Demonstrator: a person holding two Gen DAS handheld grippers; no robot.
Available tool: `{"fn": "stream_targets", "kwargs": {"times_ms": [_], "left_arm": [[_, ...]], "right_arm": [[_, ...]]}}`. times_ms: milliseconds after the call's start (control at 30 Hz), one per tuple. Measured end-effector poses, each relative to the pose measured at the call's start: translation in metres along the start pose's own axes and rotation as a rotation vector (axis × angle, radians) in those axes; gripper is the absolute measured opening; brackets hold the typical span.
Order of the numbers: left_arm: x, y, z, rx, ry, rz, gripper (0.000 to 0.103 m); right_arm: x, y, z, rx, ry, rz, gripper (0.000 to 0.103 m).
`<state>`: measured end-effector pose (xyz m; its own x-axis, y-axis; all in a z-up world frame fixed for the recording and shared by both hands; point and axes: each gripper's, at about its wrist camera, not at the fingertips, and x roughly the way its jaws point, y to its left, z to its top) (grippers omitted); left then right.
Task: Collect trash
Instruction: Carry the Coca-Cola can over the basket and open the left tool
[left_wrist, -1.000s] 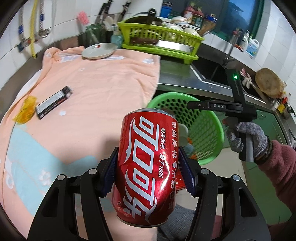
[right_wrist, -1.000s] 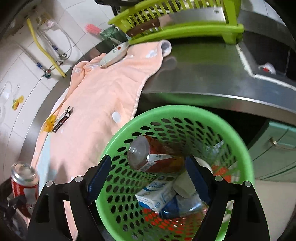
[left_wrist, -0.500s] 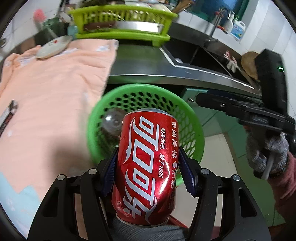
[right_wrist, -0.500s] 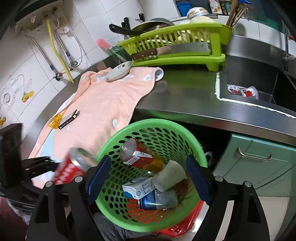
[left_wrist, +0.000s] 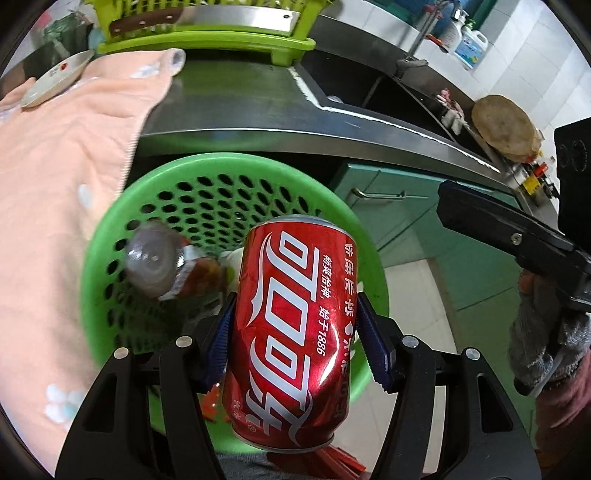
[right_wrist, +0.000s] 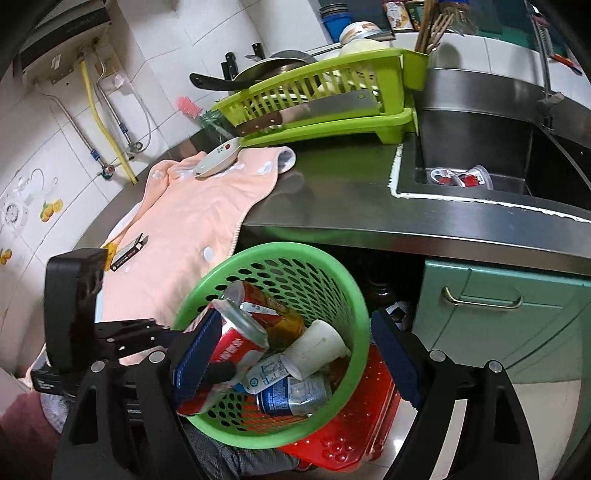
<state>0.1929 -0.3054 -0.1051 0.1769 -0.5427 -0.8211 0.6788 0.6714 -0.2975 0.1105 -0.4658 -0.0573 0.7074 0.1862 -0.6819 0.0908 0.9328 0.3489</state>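
My left gripper (left_wrist: 295, 343) is shut on a red Coca-Cola can (left_wrist: 295, 325) and holds it over the near rim of a green perforated basket (left_wrist: 110, 229). In the right wrist view the can (right_wrist: 236, 343) sits inside the basket's (right_wrist: 332, 269) left rim, with the left gripper's fingers (right_wrist: 195, 350) around it. The basket holds a plastic bottle (right_wrist: 273, 314), a paper cup (right_wrist: 317, 347), a small carton and a blue can (right_wrist: 291, 395). My right gripper (right_wrist: 295, 354) is open and empty, hovering above the basket.
A peach towel (right_wrist: 192, 225) covers the steel counter, with a black packet (right_wrist: 127, 253), a yellow wrapper and a plate (right_wrist: 218, 158) on it. A green dish rack (right_wrist: 325, 107) with a cleaver stands behind. A sink (right_wrist: 480, 155) is to the right, green cabinets (right_wrist: 498, 317) below.
My left gripper has carried the can rightward off the towel and over the basket's rim. My right gripper has pulled back and up from the basket.
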Motion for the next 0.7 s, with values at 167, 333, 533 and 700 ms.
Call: {"fn": "stream_targets", "kwargs": {"times_ms": [167, 333, 533, 700], "left_arm": [[0.025, -0.003, 0.002, 0.012, 0.047, 0.008, 0.062], [0.049, -0.006, 0.000, 0.014, 0.097, -0.001, 0.062], [0.071, -0.006, -0.003, 0.002, 0.141, 0.009, 0.064], [0.077, -0.002, -0.004, -0.014, 0.146, 0.009, 0.070]], "right_arm": [[-0.002, -0.009, -0.003, 0.023, -0.002, 0.001, 0.080], [0.000, -0.015, -0.008, 0.034, 0.005, -0.003, 0.080], [0.003, -0.018, -0.010, 0.045, 0.012, 0.004, 0.080], [0.004, -0.019, -0.012, 0.050, 0.017, 0.007, 0.080]]}}
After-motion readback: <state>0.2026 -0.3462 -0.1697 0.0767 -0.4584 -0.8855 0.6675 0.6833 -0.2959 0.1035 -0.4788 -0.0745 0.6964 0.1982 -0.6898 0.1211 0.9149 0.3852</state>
